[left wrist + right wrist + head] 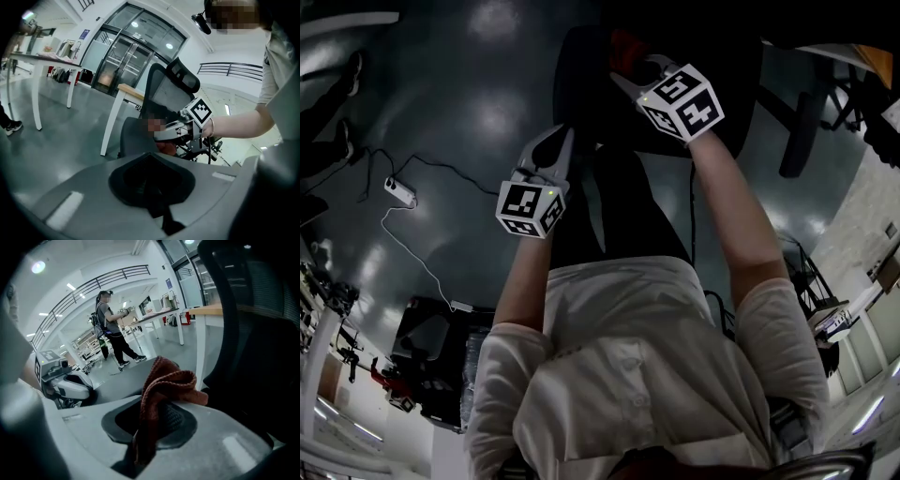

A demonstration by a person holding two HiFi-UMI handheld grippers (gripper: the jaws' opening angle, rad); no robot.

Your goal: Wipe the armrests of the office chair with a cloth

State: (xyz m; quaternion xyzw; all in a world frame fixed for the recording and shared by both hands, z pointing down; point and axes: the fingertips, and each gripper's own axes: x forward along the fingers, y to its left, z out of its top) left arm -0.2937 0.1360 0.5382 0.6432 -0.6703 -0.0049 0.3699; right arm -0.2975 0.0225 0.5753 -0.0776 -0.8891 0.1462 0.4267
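Closest to the head camera is the person's white shirt (628,375), with both bare forearms reaching down and away from it.

On the left, the left gripper (565,139) hangs over the dark glossy floor (469,112). Its own view shows the jaws clenched together with nothing between them.

To its right and farther forward, the right gripper (625,67) is pinching a rust-red knitted cloth (164,385). One fold is caught between the jaws, and the rest bunches up loosely over the pads. The cloth sits just beside the black mesh-backed office chair (262,343), and I cannot tell whether it touches it. In this dim light I cannot pick out either armrest with certainty.

Wiping looks not yet begun. The grip on the cloth seems shallow, so dragging it along an armrest could pull it free or roll it into a lump that cleans poorly. With the left gripper clamped on nothing and apart from the chair, nothing steadies the seat. A firm push from the right side might make the chair swivel or drift away.
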